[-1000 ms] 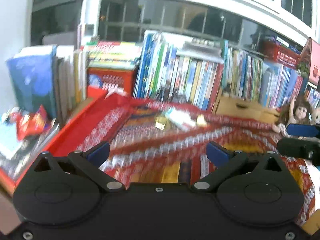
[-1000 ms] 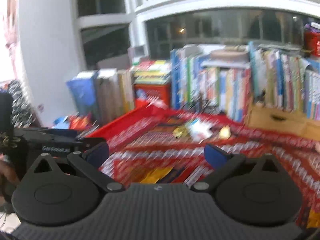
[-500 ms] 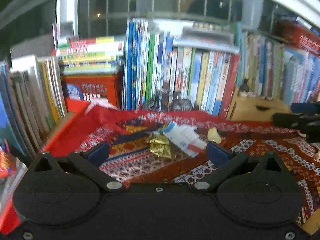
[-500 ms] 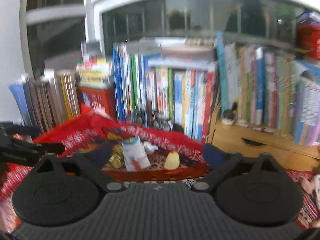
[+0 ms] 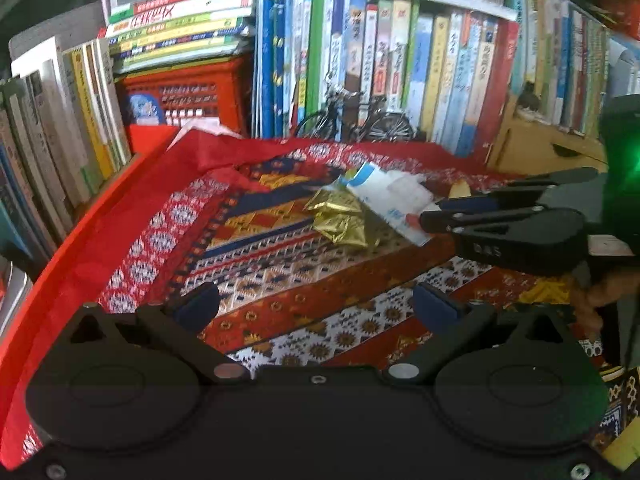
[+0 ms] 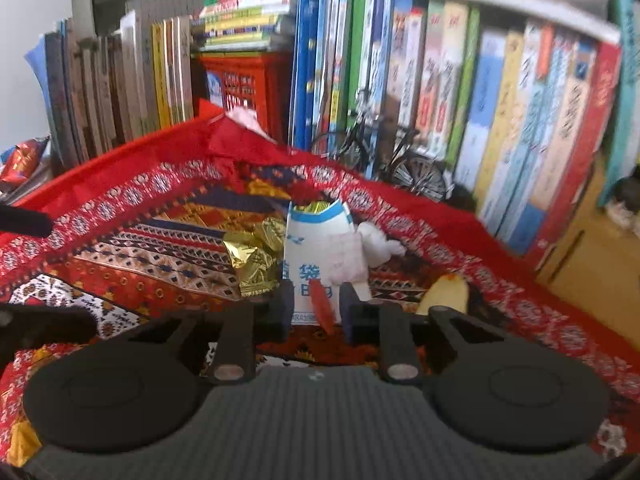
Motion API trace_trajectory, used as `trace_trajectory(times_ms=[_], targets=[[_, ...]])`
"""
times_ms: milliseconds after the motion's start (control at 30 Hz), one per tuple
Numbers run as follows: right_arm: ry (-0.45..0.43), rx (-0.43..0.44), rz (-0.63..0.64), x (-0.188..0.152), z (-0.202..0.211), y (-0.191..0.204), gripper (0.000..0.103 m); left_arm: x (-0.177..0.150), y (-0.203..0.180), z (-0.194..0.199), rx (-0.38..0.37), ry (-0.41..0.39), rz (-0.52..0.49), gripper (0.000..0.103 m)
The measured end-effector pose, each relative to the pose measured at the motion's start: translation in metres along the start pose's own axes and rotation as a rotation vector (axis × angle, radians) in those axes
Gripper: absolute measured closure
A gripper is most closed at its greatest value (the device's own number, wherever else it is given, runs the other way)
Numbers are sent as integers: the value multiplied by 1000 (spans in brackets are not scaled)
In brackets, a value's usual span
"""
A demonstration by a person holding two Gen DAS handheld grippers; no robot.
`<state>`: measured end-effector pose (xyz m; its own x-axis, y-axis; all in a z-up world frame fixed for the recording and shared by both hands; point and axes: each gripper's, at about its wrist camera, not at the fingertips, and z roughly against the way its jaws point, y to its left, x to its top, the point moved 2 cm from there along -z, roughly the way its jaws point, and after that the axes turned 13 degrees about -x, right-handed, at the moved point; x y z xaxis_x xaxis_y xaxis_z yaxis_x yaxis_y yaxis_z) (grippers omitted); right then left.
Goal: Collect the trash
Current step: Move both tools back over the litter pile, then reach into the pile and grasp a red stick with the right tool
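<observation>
- A flat white paper bag (image 6: 320,256) with blue print and a blue rim is laid on the patterned red woven cloth (image 6: 132,264), pretty much mid-cloth, near the back row of books.
- Its near end is straddled by the right gripper (image 6: 314,308); the jaws are closing and already narrow, with the bag's edge and a red strip between the blue pads. Whether the pads are actually pressed on it yet can't be told.
- A crinkly gold foil wrapper (image 6: 252,264), shiny and creased, is touching the bag's left side. Crumpled white tissue (image 6: 378,244) is tucked at its right, and a pale yellow peel-like scrap (image 6: 444,292) is found just beside the right finger.
- The left gripper (image 5: 316,306) is held well short of the trash, fingers spread wide, nothing between them.
- Behind the pile, upright books (image 5: 400,72), a red plastic crate (image 5: 188,92) and a little wire bicycle model (image 5: 356,124) are crowded along the cloth's far edge.
</observation>
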<state>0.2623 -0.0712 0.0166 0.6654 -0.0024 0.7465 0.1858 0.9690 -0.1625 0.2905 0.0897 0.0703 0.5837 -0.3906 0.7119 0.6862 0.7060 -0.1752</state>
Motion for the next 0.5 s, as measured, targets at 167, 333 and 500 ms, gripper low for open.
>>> trace_trajectory(times_ms=[167, 333, 500], targets=[[45, 11, 22, -5, -23, 5, 91, -7, 0, 0, 5, 14, 11, 0], [16, 73, -6, -12, 4, -6, 92, -11, -1, 2, 33, 33, -23, 0], [140, 81, -68, -34, 39, -28, 91, -12, 0, 2, 17, 24, 15, 0]])
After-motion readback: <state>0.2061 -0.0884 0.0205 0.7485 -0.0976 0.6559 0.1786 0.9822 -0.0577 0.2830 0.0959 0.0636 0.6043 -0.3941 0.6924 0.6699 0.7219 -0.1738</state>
